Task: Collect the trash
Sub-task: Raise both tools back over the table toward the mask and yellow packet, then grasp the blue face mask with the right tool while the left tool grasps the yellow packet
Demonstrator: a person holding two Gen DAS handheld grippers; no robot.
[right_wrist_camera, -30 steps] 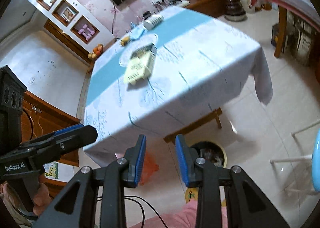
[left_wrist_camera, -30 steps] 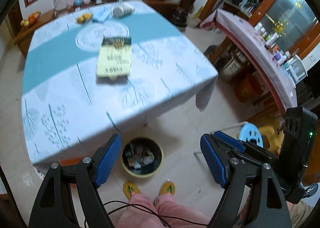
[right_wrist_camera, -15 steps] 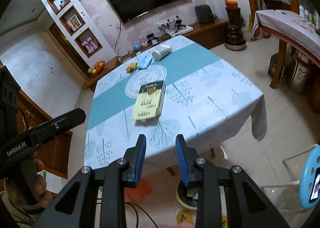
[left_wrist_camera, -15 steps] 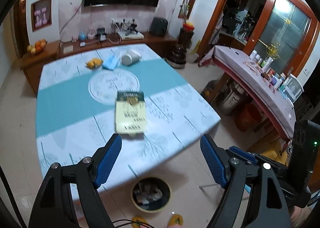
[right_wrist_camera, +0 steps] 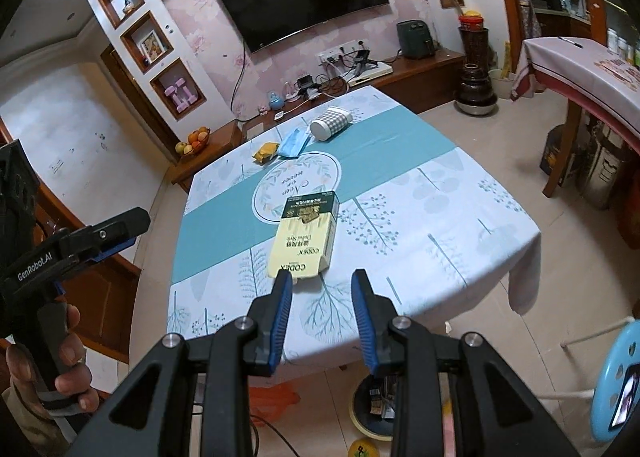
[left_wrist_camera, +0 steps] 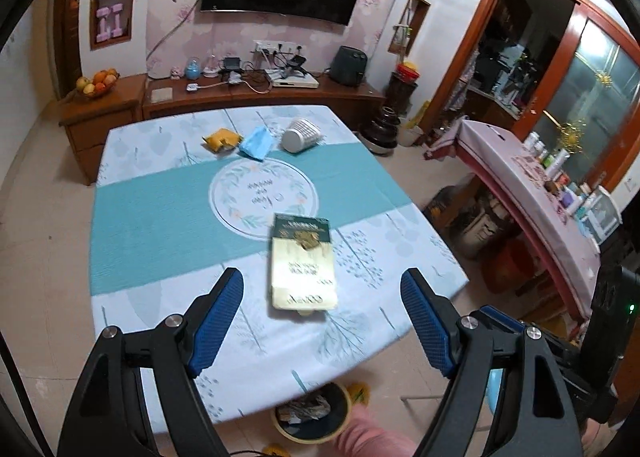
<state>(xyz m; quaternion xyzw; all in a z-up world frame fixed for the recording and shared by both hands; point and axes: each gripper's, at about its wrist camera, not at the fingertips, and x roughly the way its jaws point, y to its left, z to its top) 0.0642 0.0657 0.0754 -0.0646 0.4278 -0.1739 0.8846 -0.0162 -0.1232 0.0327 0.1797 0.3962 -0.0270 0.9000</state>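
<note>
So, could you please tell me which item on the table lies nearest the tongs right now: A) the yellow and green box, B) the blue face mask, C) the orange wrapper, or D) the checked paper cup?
A: the yellow and green box lies just beyond the right tongs, while the mask, cup and wrapper sit at the table's far side.

Smooth printed tablecloth [left_wrist_camera: 160, 225], glossy cardboard box [left_wrist_camera: 302, 269], wooden sideboard [left_wrist_camera: 256, 97]

Surface [left_wrist_camera: 160, 225]: white cloth printed with blue-grey trees, teal band across the centre. Carton [left_wrist_camera: 302, 269]: pale yellow, dark green top. Mask [left_wrist_camera: 256, 143]: light blue. Cup [left_wrist_camera: 301, 135]: grey-and-white check. Tongs pads [left_wrist_camera: 214, 323]: blue.
</note>
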